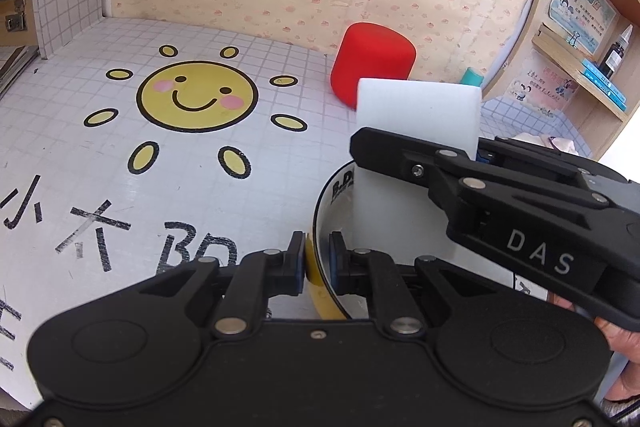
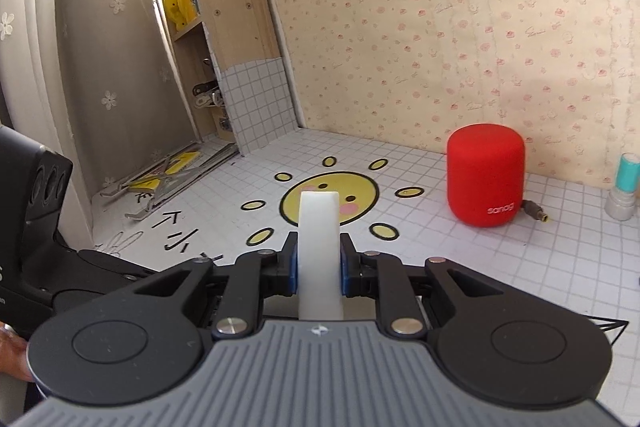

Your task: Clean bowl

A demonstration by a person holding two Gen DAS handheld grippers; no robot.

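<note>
The bowl [image 1: 320, 291] has a yellow outside, a white inside and a black rim with printed letters. My left gripper [image 1: 317, 263] is shut on its rim, one finger outside and one inside. A white sponge block [image 1: 416, 131] stands in the bowl, held by my right gripper [image 1: 416, 163], which reaches in from the right. Seen from the right wrist, the right gripper [image 2: 319, 269] is shut on the sponge [image 2: 320, 251], which sticks out forward between the pads. The bowl is hidden in that view.
A red cylindrical speaker [image 1: 372, 61] [image 2: 485, 174] stands near the wallpapered back wall, with a teal-and-white small bottle [image 2: 624, 185] to its right. The tiled table [image 1: 100, 155] bears a sun drawing. Wooden shelves [image 1: 580, 67] stand at the right; a hand [image 1: 624, 355] shows at lower right.
</note>
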